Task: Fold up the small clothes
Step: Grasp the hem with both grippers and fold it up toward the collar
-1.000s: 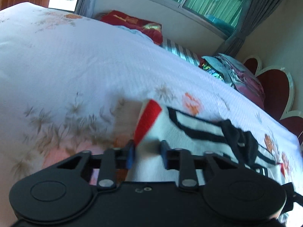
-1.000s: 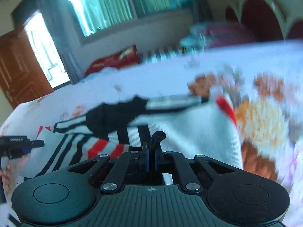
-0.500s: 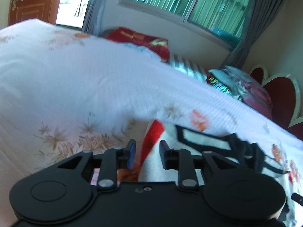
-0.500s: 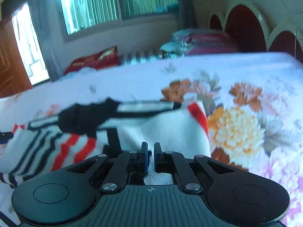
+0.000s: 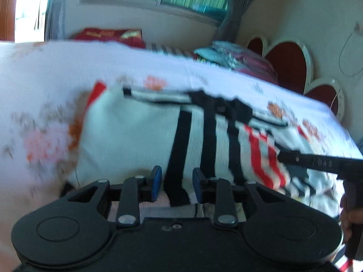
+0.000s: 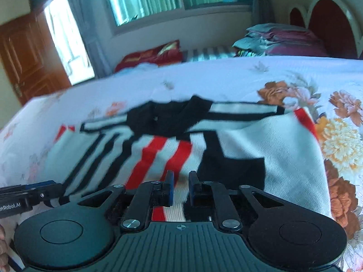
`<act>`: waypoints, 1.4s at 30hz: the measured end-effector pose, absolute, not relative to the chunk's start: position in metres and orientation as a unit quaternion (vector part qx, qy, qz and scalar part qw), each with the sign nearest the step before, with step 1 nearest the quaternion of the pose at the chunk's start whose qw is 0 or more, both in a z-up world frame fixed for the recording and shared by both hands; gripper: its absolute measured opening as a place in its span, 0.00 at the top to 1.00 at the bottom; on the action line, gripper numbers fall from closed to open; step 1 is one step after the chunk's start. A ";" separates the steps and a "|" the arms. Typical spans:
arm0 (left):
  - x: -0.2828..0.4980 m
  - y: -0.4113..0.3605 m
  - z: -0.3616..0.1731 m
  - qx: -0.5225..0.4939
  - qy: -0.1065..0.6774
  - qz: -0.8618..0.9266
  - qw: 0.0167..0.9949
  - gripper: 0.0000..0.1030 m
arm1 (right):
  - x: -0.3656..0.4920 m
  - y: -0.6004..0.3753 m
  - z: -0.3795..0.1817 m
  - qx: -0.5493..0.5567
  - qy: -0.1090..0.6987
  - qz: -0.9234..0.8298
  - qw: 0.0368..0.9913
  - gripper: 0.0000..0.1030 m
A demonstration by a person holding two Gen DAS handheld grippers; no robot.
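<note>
Visibly, lettering reading "DAS" marks the right hand-held gripper [image 5: 317, 162] where it enters the left wrist view, and "nRobot.AI" shows on the left hand-held gripper [image 6: 27, 195] at the edge of the right wrist view; both words are cut off and partly blurred. A small striped shirt [image 6: 226, 149], white with black and red bands and a black collar, lies spread on the floral bedsheet [image 6: 226, 79] of the bed. In its own view the left hand-held gripper [image 5: 177, 182] stands with its blue-padded fingers [image 5: 156, 181] apart over the shirt's near hem [image 5: 179, 195], a black stripe between them; it does not appear to pinch cloth, though motion blur leaves this uncertain. The right hand-held gripper [image 6: 180, 187] has its fingers parted by a narrow gap above a red stripe. Compared with half a second ago, both fingers pairs stand wider, and the shirt lies flatter and fills more of each view. Folded clothes [image 6: 276, 38] sit by the headboard [image 6: 329, 20].
</note>
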State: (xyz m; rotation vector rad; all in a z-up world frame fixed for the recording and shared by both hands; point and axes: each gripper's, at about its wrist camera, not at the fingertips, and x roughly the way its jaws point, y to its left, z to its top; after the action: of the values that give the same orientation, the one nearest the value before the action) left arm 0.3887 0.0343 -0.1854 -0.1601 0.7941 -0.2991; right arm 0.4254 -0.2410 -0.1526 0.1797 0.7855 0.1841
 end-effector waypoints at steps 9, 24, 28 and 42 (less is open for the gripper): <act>0.379 0.038 -0.180 -0.063 0.364 -0.142 0.918 0.68 | 0.422 -0.247 -0.151 0.067 0.383 0.065 0.919 0.64; 0.395 0.018 -0.165 -0.081 0.395 -0.128 0.906 0.58 | 0.419 -0.234 -0.140 0.085 0.386 0.070 0.916 0.56; 0.400 0.003 -0.164 -0.073 0.398 -0.135 0.905 0.53 | 0.421 -0.224 -0.140 0.078 0.387 0.079 0.916 0.56; 0.394 -0.007 -0.171 -0.053 0.406 -0.121 0.904 0.51 | 0.397 -0.249 -0.141 0.080 0.397 0.071 0.912 0.56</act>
State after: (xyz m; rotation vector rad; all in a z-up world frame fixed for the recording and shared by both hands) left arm 0.3942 -0.0073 -0.1714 -0.1102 0.8393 -0.2498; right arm 0.3971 -0.2488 -0.1408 0.1649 0.8179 0.1460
